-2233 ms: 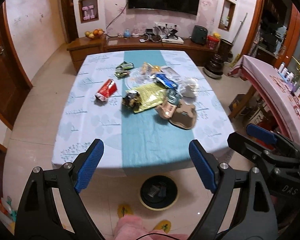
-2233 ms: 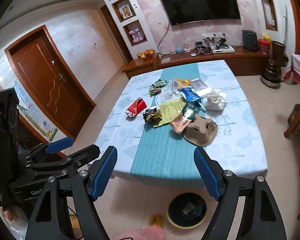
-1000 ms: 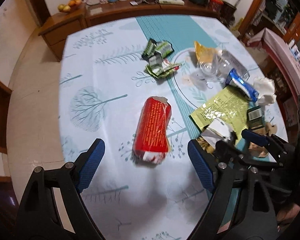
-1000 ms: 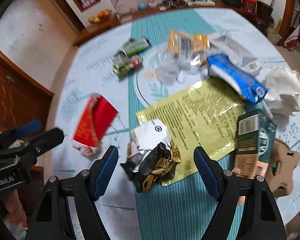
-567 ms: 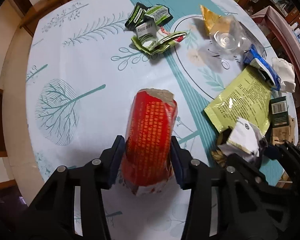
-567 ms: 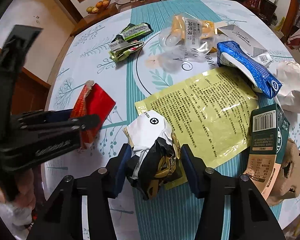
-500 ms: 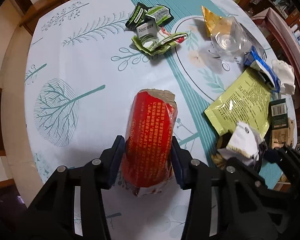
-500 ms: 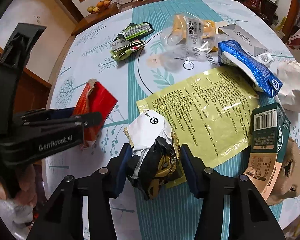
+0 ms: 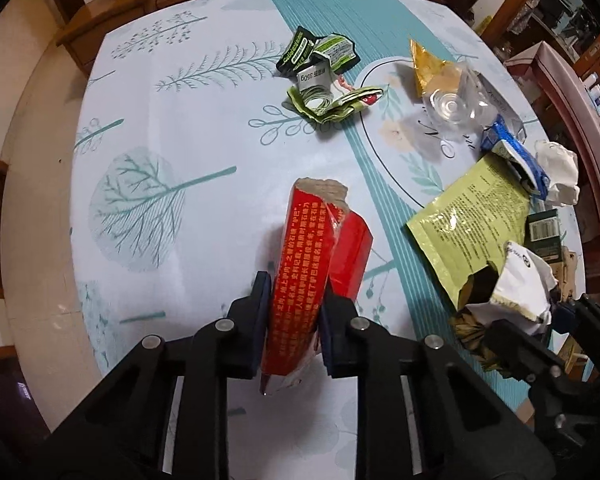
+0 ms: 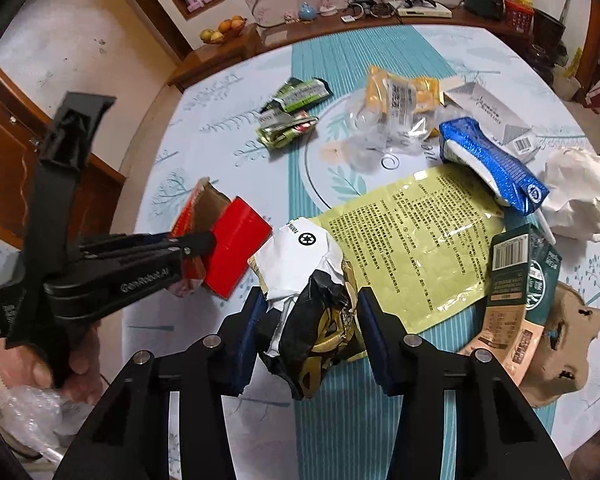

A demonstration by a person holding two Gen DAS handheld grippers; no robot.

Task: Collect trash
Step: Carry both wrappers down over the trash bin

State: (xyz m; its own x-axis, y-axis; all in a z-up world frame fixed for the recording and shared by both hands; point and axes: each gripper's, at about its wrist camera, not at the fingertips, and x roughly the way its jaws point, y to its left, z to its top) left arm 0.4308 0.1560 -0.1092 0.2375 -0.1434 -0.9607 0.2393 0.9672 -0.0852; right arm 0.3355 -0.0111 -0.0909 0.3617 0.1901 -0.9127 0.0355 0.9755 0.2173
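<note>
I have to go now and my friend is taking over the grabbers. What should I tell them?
Left gripper: shut on the red carton, squashed flat between its fingers.
Right gripper: shut on the crumpled black and white wrapper.
Nothing is binned yet that these views show.
Left on the table: green wrappers, clear plastic bag, yellow-green pouch, blue pack, white tissue, dark green box, brown cardboard piece.

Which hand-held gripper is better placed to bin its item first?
Left. The left hand-held gripper is clamped firmly on the red box. The right hand-held gripper only brackets the crumpled wrapper.
</note>
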